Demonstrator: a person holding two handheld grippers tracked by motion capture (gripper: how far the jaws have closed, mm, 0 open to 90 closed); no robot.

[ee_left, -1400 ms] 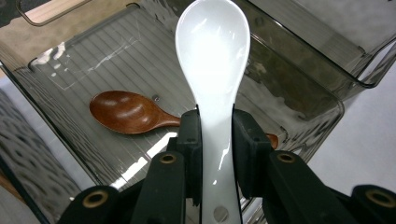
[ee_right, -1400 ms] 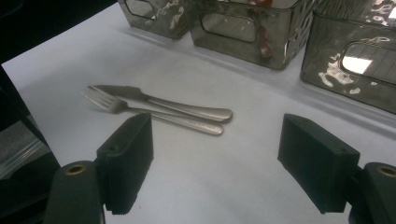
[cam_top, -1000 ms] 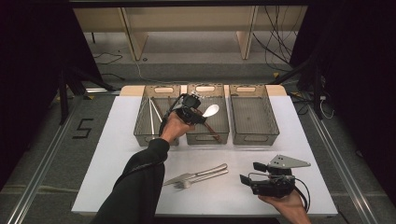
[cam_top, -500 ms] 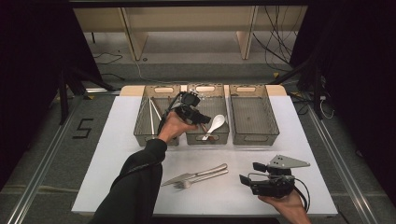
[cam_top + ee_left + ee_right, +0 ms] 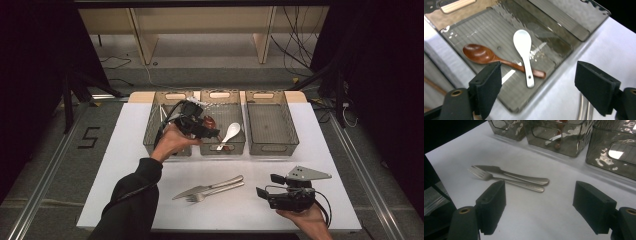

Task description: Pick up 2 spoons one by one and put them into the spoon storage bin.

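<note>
A white spoon lies in the middle bin, its handle crossing a wooden spoon. It looks light, hard, glossy and likely brittle; the narrow handle is the best place to grip. The left gripper hovers above, its jaws just opened wide, nothing between them. Bins flank it on both sides. Nearer, a knife and fork lie on the table. The right gripper rests beside them, jaws wide, empty.

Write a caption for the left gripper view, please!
White spoon lies across wooden spoon in the middle bin.
</note>
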